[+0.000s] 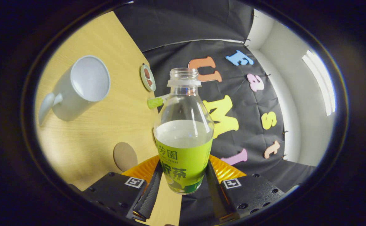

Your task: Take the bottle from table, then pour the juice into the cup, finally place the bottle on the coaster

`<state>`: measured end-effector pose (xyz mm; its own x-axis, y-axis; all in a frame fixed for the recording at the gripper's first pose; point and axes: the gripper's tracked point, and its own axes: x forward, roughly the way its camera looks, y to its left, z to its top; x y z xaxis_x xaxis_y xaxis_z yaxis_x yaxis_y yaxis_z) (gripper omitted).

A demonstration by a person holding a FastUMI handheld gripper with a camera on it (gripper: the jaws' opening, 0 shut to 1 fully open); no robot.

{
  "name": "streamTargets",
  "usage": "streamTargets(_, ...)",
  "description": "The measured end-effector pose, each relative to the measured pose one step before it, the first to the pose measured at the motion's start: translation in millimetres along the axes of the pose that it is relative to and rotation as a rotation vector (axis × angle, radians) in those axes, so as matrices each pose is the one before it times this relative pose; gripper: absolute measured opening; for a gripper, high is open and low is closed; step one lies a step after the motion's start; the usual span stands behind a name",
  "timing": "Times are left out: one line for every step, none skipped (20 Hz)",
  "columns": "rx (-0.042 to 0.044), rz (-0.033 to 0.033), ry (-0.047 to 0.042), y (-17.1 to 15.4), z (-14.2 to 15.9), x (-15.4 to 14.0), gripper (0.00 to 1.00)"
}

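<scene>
1. The gripper [183, 185] was clamped on the juice bottle [183, 138], one ribbed finger [150, 193] pressed to each side of its green-labelled lower body.
2. The bottle was clear plastic, capless, with a threaded neck and a pale collar ring; cloudy whitish juice filled it to just above the label, and the shoulder above was empty. It appeared lifted off the wooden table [107, 125], with the whole view rolled so the tabletop stood tilted beside it.
3. Just behind the bottle's base, an orange, ridged, shiny disc [142, 169] showed on both sides of it.
4. Near the fingers, on the pale wood-grain table, lay a round, flat, brownish coaster [125, 156], apart from the bottle.
5. Farther across the table stood a white ceramic mug [79, 86] with a curved handle; what showed of its interior looked empty.
6. Beyond the mug, near the table's far edge, sat a small round item [147, 77] with a pale rim, and beside the bottle's shoulder a small green piece [155, 102], possibly the cap.
</scene>
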<state>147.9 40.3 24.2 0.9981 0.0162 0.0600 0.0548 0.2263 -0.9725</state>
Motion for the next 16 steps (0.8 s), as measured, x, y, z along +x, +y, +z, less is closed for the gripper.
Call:
streamTargets(-0.03476,-0.01513,-0.01167,-1.63,3.59,-0.42,0.76)
streamTargets(-0.03408,-0.01321,-0.01002,-2.08,1.84,-1.56,0.76)
streamTargets(-0.03008,-0.00684,-0.00643,-1.40,0.61,-0.29,0.76)
streamTargets(-0.02463,-0.00252,-0.00266,1.65,0.27,-2.04,0.76)
streamTargets(-0.01987,0.00137,-0.00142,1.00,1.13,-0.70,0.76)
streamTargets(-0.01883,0.00124,0.00273,-1.96,0.18,-0.53,0.76)
streamTargets(-0.01771,-0.00244,-0.00252,-2.05,0.45,-0.55,0.76)
streamTargets(-0.02224,-0.00629,-0.00123,-1.02,0.28,-0.75,0.76)
streamTargets(-0.02122,-0.00837,-0.00623,-1.82,1.30,-1.00,0.76)
streamTargets(-0.01868,-0.00392,-0.00411,-0.02,-1.35,2.17,0.76)
streamTargets(-0.01561,-0.00110,-0.00305,0.11,0.06,1.11,0.76)
streamTargets(-0.01665,0.00001,0.00010,2.61,0.80,2.36,0.76)
streamTargets(-0.01541,0.00040,-0.00140,1.30,0.46,1.69,0.76)
streamTargets(-0.01519,0.00111,-0.00101,-0.64,1.71,1.55,0.76)
streamTargets(-0.01448,0.00297,0.00016,0.16,1.65,1.78,0.76)
streamTargets(-0.01716,0.00406,0.00528,0.57,-0.58,0.45,0.76)
